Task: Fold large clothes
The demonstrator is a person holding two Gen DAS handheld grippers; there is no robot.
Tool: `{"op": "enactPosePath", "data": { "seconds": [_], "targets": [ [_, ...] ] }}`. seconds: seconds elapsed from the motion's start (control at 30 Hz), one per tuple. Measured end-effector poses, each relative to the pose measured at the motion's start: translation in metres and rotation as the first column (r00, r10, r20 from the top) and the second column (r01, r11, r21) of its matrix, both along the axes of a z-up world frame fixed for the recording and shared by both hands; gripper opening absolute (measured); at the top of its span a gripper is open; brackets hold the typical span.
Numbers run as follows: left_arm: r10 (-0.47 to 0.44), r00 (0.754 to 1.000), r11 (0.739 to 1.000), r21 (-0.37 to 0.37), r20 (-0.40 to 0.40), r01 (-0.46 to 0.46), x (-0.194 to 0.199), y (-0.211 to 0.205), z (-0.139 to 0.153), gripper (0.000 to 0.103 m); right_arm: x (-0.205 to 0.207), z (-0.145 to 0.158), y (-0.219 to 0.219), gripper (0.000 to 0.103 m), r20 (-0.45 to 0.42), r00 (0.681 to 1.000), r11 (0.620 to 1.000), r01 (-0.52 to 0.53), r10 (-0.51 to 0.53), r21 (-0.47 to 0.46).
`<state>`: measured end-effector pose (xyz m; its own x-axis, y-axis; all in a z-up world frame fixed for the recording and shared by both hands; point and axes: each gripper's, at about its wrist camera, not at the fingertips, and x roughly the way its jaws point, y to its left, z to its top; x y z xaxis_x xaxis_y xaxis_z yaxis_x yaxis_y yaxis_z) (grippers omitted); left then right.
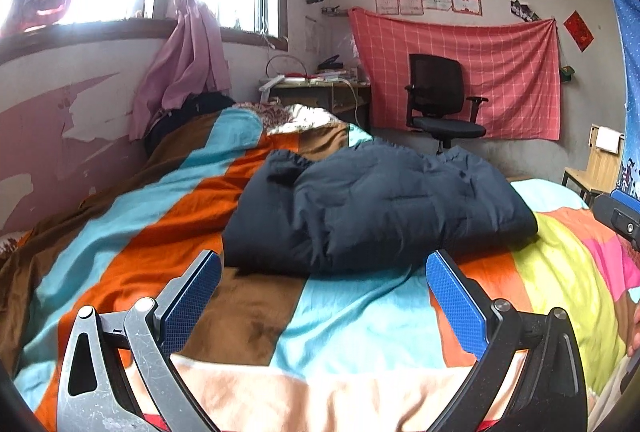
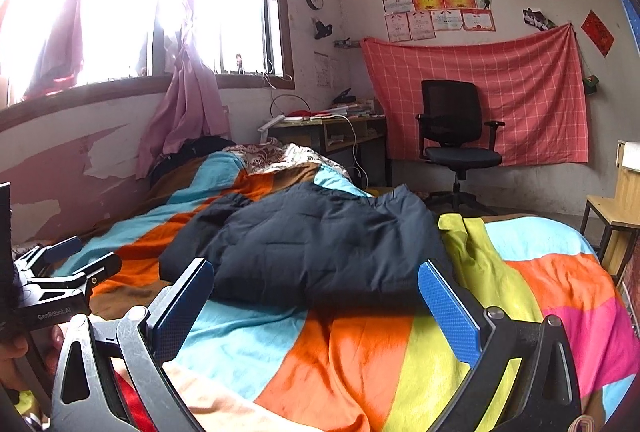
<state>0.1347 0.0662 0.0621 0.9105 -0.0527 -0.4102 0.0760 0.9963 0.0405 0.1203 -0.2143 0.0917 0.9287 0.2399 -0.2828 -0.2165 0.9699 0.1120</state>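
A puffy navy quilted jacket (image 1: 372, 208) lies bundled on the bright striped multicolour bedspread (image 1: 256, 312). Both blue-padded tools, left gripper (image 1: 323, 306) and right gripper (image 2: 316, 312), hover just short of it, jaws spread wide and holding nothing.

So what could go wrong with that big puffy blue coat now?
The navy puffy jacket lies bundled on the striped blanket, and both the left gripper and the right gripper are open and not touching it. Its padding looks springy, so the folds might puff back open. It also sits near the bed's far edge, so a push could slide it off. The soft blanket could bunch up if a gripper pinches it together with the jacket.
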Motion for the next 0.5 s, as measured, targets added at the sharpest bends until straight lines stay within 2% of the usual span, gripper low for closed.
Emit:
{"op": "enactPosePath", "data": {
  "seconds": [0.2, 0.5],
  "targets": [
    [0.014, 0.999, 1.000, -0.016, -0.047, -0.015, -0.002, 0.000, -0.021, 0.101, -0.001, -0.018, 0.004, 0.103, -0.027, 1.000, 1.000, 0.003, -0.003, 0.000],
    [0.010, 0.993, 1.000, 0.001, -0.114, -0.010, 0.001, 0.000, -0.042, 0.101, 0.002, -0.046, 0.010, 0.103, -0.101, 0.995, 1.000, -0.008, 0.006, -0.015]
  ]
}}
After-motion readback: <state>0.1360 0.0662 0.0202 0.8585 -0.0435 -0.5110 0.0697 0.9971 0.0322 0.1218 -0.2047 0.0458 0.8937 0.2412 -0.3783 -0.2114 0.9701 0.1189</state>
